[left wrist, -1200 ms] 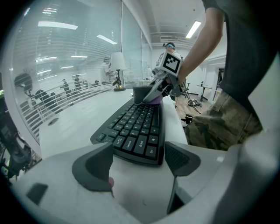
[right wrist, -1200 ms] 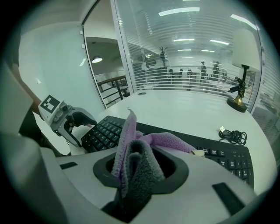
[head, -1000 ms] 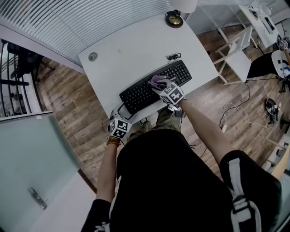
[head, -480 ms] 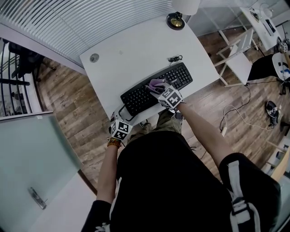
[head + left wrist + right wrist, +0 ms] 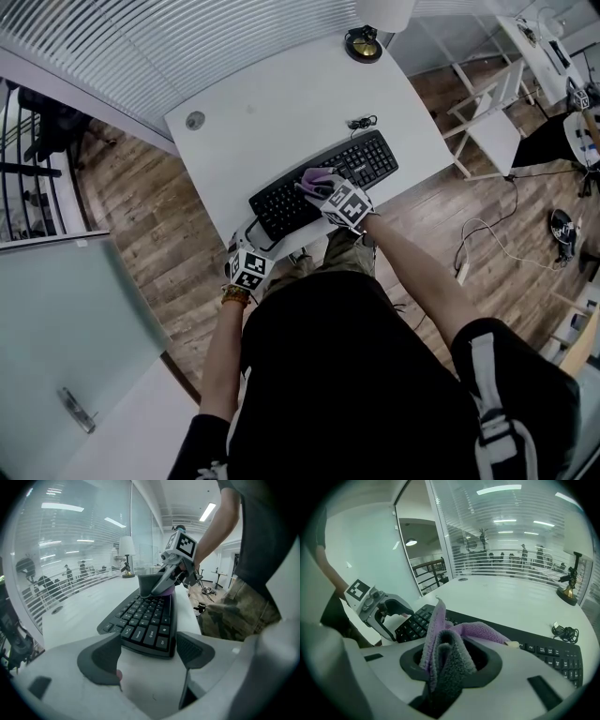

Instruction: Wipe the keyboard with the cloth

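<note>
The person's right arm reaches forward over the near edge of the table (image 5: 272, 94), and the right claw (image 5: 317, 184) points down onto the middle keys of the keyboard (image 5: 373, 156). This claw is clamped on the cloth (image 5: 440, 644), which is purple and grey and is bunched between the jaws; its loose part lies on the keys. The left arm is bent close to the body. The left claw (image 5: 145, 651) is low at the near edge of the table, with its jaws wide apart and the left end of the keyboard between them; whether they touch it, I cannot tell. There are one keyboard, one cloth and two claws.
</note>
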### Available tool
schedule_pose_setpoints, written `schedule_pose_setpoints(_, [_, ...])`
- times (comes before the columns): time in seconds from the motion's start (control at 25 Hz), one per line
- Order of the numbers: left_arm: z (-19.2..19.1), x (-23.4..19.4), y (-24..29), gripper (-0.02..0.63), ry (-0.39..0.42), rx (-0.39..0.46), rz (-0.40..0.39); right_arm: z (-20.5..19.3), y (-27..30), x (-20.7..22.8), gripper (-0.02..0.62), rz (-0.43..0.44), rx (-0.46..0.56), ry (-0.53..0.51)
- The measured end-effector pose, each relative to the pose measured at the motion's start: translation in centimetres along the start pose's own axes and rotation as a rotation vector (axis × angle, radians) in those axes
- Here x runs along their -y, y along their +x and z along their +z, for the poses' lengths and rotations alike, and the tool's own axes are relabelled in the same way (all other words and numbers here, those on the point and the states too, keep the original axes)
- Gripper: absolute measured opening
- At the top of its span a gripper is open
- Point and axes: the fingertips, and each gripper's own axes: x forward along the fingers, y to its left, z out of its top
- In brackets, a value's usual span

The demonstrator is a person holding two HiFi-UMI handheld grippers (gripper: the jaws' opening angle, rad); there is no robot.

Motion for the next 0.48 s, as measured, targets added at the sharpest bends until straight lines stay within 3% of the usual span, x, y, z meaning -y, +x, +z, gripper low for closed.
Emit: schedule_pose_setpoints(0.48, [0.0, -0.1, 0.1, 0.37, -0.002, -0.003, 0.002, 1.6, 2.3, -4.7, 0.12, 0.09, -0.037, -0.096])
